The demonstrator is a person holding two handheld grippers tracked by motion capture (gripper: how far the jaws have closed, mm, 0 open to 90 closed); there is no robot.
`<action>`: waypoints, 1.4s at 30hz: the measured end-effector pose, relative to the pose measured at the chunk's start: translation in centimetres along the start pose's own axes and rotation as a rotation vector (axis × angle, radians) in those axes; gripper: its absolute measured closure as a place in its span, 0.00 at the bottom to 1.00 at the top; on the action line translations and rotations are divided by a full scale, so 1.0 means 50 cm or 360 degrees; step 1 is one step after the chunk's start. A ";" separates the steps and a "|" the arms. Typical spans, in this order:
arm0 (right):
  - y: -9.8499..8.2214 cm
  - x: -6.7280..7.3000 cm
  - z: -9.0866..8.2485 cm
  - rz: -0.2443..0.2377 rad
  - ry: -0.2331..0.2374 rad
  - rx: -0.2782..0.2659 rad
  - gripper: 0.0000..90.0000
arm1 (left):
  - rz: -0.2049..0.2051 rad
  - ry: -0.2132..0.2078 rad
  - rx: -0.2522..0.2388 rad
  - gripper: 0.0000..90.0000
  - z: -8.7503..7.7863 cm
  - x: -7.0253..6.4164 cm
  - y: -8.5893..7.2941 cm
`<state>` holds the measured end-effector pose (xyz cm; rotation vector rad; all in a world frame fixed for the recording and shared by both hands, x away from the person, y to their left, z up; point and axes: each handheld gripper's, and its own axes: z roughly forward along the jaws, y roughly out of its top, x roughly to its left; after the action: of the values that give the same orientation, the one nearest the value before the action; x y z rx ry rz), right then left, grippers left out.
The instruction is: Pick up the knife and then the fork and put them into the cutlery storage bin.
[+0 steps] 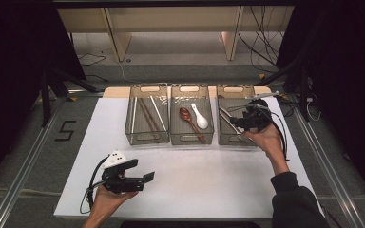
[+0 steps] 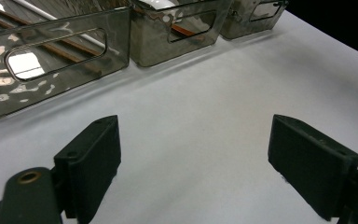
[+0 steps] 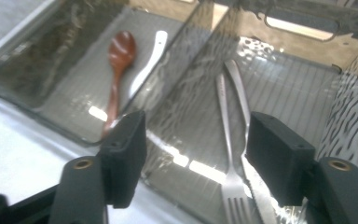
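right tool (image 3: 193, 154): released, over right bin (image 1: 224, 137) | fork (image 3: 227, 140), knife (image 3: 242, 116) inside bin: light, stiff, slippery steel; grip mid-handle | left tool (image 2: 193, 154): released

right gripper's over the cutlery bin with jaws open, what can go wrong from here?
1. The right gripper hangs open low over the right bin, above the fork and knife; pulling back, a jaw or the cable could catch the bin's wall and drag it.
2. Fork and knife lie side by side, possibly touching; a regrasp may take both.
3. The left gripper rests open on the white board, not bracing the bin.
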<state>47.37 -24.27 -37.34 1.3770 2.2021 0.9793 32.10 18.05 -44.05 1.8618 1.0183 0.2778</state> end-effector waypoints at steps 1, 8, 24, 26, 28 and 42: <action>-0.006 0.004 -0.008 0.0001 0.0013 -0.0023 0.41 | 0.0002 -0.0001 0.0001 0.18 -0.001 0.002 0.000; -0.061 0.034 -0.057 0.0029 0.0132 -0.0157 0.35 | -0.0005 -0.0018 -0.0012 0.18 -0.003 0.007 -0.001; -0.176 0.099 -0.120 0.0017 0.0324 -0.0323 0.28 | -0.0005 -0.0026 -0.0028 0.18 -0.003 0.010 -0.001; -0.188 0.107 -0.121 0.0009 0.0347 -0.0329 0.27 | -0.0005 -0.0027 -0.0027 0.18 -0.003 0.010 -0.001; -0.200 0.115 -0.121 0.0005 0.0363 -0.0334 0.27 | -0.0005 -0.0028 -0.0021 0.18 -0.003 0.010 -0.001; -0.264 0.160 -0.120 -0.0064 0.0391 -0.0432 0.27 | -0.0006 -0.0075 -0.0057 0.18 -0.007 0.004 -0.001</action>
<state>31.60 -23.11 -42.25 1.1369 2.1530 1.4379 31.98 18.41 -43.97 1.8259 0.9786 0.2472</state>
